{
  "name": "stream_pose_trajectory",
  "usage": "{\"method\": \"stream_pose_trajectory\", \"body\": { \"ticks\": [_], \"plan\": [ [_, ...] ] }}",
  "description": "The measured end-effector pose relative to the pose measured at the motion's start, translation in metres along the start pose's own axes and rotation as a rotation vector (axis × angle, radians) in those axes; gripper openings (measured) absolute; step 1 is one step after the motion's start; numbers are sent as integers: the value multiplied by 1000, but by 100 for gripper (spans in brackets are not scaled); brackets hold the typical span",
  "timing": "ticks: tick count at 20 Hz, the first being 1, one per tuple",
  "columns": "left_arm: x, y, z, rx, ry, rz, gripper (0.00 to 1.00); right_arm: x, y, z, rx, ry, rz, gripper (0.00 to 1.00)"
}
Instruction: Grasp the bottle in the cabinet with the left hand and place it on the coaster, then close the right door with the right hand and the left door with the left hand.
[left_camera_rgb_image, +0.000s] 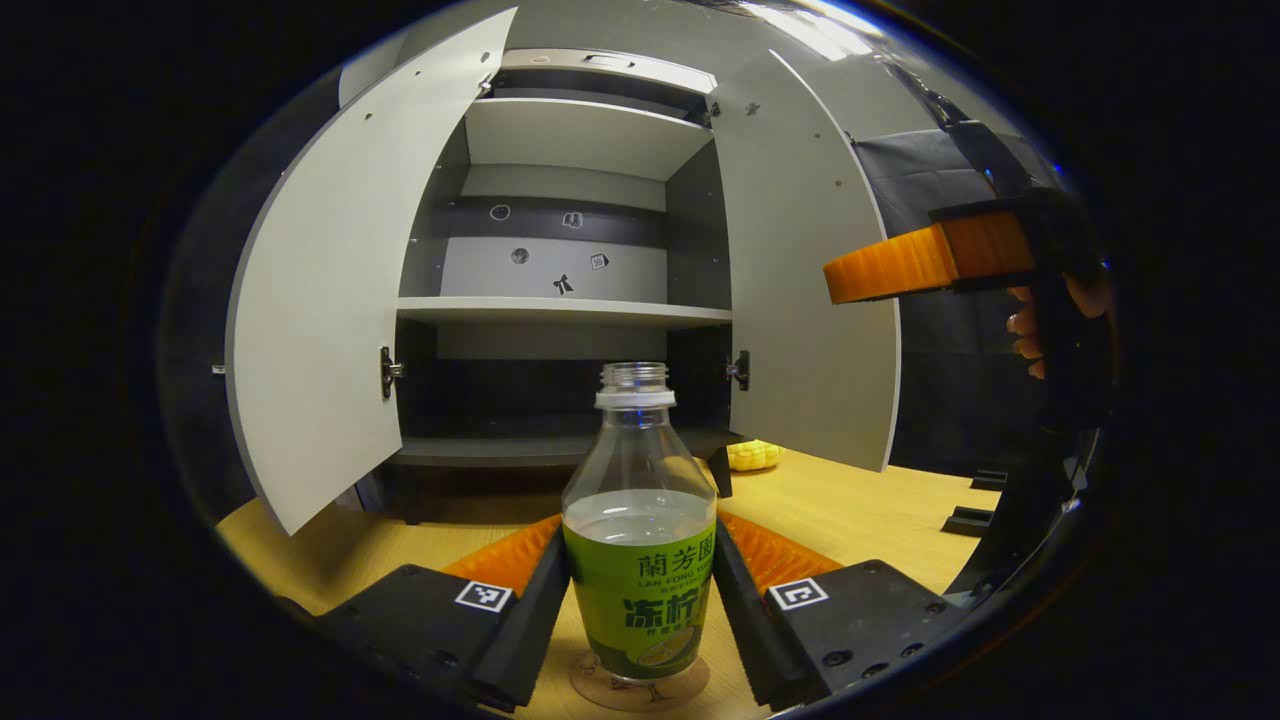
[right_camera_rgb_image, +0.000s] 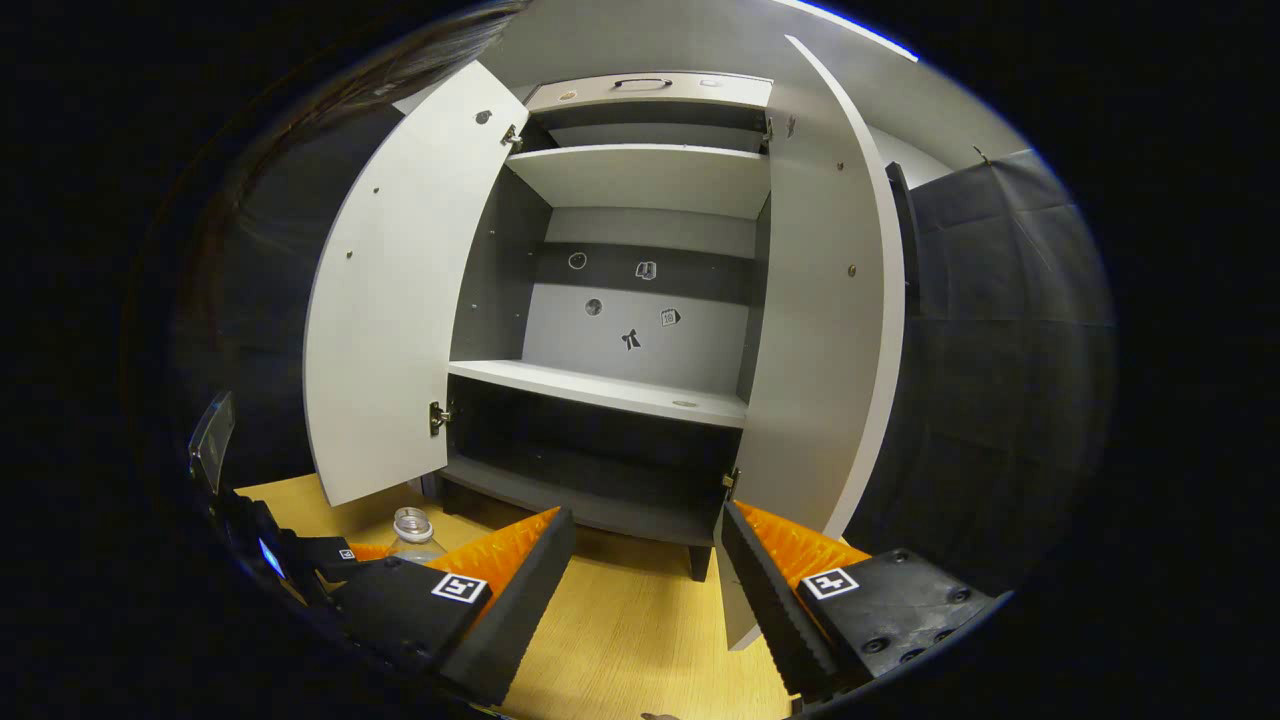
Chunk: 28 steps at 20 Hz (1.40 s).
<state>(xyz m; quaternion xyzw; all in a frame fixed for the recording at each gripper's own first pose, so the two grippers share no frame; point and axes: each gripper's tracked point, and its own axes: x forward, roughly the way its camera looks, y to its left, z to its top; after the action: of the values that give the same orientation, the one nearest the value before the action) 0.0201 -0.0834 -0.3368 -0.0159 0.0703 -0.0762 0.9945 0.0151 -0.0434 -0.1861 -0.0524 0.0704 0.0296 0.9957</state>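
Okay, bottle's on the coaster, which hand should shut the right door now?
Right. The right gripper is open and empty beside the right door; the left gripper flanks the bottle.

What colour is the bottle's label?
Green, with darker green lettering; the bottle label shows best in the left gripper view.

coaster (left_camera_rgb_image: 640, 686): I see just its rim under the bottle (left_camera_rgb_image: 640, 560) | bottle in right gripper view: neck alone clears my right gripper (right_camera_rgb_image: 640, 590) | yellow item (left_camera_rgb_image: 752, 455) by cabinet foot: partly hidden, can't identify | stickers (right_camera_rgb_image: 630, 340) on cabinet back: too small to read
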Motion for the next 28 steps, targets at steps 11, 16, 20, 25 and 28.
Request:
{"method": "stream_pose_trajectory", "body": {
  "ticks": [11,16,20,25,28],
  "plan": [
    [-6,7,-22,-12,12,20,80,-4,-3,-20,27,43,-13,98],
    [-6,5,-28,-19,13,10,80,-5,3,-20,26,44,-2,98],
    [-8,2,-33,0,19,14,97,-6,6,-22,28,51,6,98],
    [-1,-1,-27,13,7,11,98,-5,7,-23,33,59,13,98],
    [1,4,-20,11,0,27,98,-5,6,-22,35,62,16,98]
  ]
}}
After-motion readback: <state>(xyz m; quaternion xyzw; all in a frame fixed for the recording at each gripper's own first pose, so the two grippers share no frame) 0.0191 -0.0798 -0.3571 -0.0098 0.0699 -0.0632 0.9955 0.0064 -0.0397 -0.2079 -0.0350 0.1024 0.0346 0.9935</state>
